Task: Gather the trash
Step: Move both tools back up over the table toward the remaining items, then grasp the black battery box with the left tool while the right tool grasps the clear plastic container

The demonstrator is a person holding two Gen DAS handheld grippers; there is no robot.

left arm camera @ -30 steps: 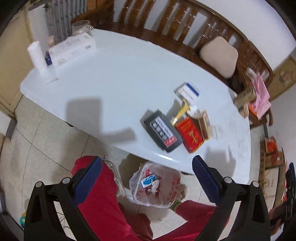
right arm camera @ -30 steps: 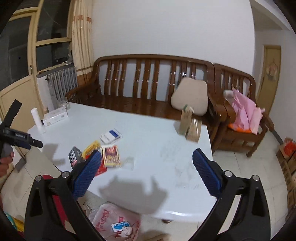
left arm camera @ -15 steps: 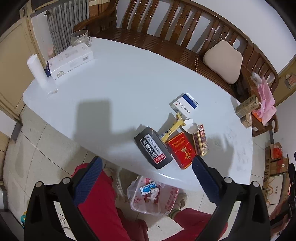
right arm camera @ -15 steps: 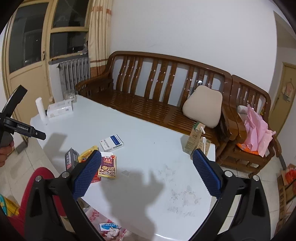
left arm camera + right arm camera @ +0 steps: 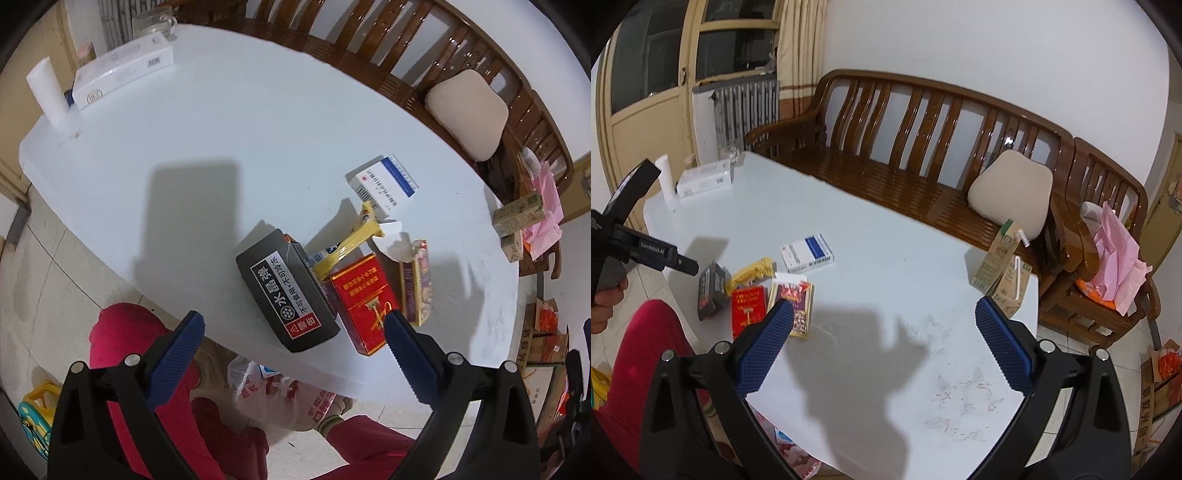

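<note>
Trash lies in a cluster on the white table [image 5: 207,122]: a black box [image 5: 286,301], a red packet [image 5: 364,295], a yellow wrapper [image 5: 349,245], a snack box [image 5: 417,284] and a white-and-blue box [image 5: 384,181]. My left gripper [image 5: 291,354] is open and empty, hovering just above the black box. My right gripper [image 5: 884,334] is open and empty over the table's middle, right of the cluster [image 5: 753,291]. Two milk cartons [image 5: 1003,269] stand at the table's far right edge. A plastic trash bag [image 5: 284,398] sits on the floor under the table edge.
A white carton [image 5: 122,74] and a white tube [image 5: 48,96] stand at the table's far left corner. A wooden bench [image 5: 923,155] with a beige cushion [image 5: 1012,192] runs behind the table. Red-trousered legs [image 5: 147,406] are beside the bag. Cardboard boxes [image 5: 546,332] sit at right.
My left gripper has moved forward and down over the table edge toward the black box. My right gripper has tilted and moved forward; the view now looks further across the table.
</note>
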